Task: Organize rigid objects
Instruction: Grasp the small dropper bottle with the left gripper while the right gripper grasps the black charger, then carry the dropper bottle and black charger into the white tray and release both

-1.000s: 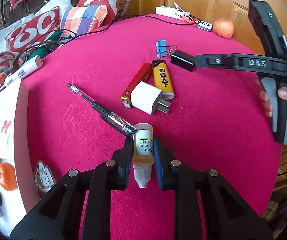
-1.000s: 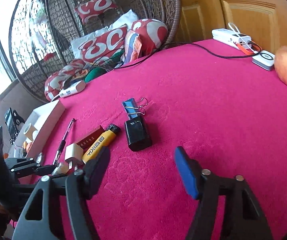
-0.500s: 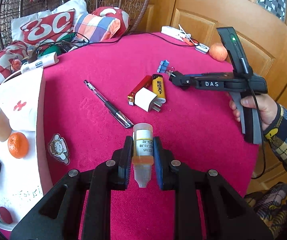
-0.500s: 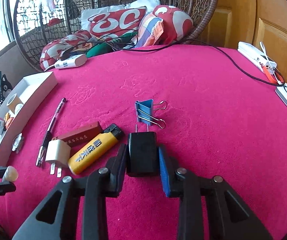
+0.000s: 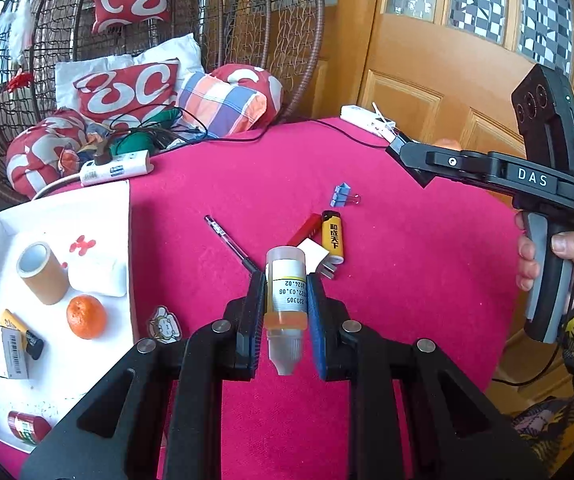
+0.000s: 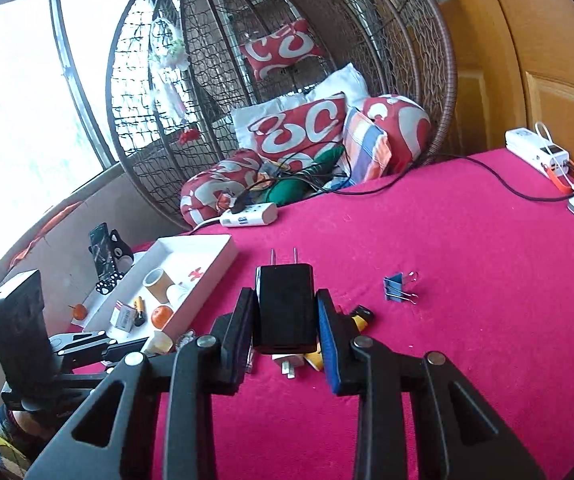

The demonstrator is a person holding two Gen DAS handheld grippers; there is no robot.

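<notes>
My left gripper [image 5: 286, 312] is shut on a small dropper bottle [image 5: 285, 284] with a yellow label, held above the red tablecloth. My right gripper [image 6: 285, 320] is shut on a black plug charger [image 6: 285, 304], prongs pointing away, lifted above the table; it also shows in the left wrist view [image 5: 411, 156] at the right. On the cloth lie a black pen [image 5: 229, 242], a red lighter [image 5: 305, 230], a yellow lighter [image 5: 332, 236], a white plug charger [image 5: 315, 254] and a blue binder clip [image 5: 341, 194]. A white tray [image 5: 129, 240] stands at the left.
The tray holds a paper tube [image 5: 41, 272], an orange [image 5: 85, 317], a small box [image 5: 7, 350] and other bits. A sticker [image 5: 163, 324] lies beside the tray. A power strip [image 5: 115, 168], cables and cushions lie at the table's far edge; a wooden door stands behind.
Both grippers have risen higher above the table with their objects. The right gripper, earlier shut on the black charger on the cloth, now holds it in the air.
</notes>
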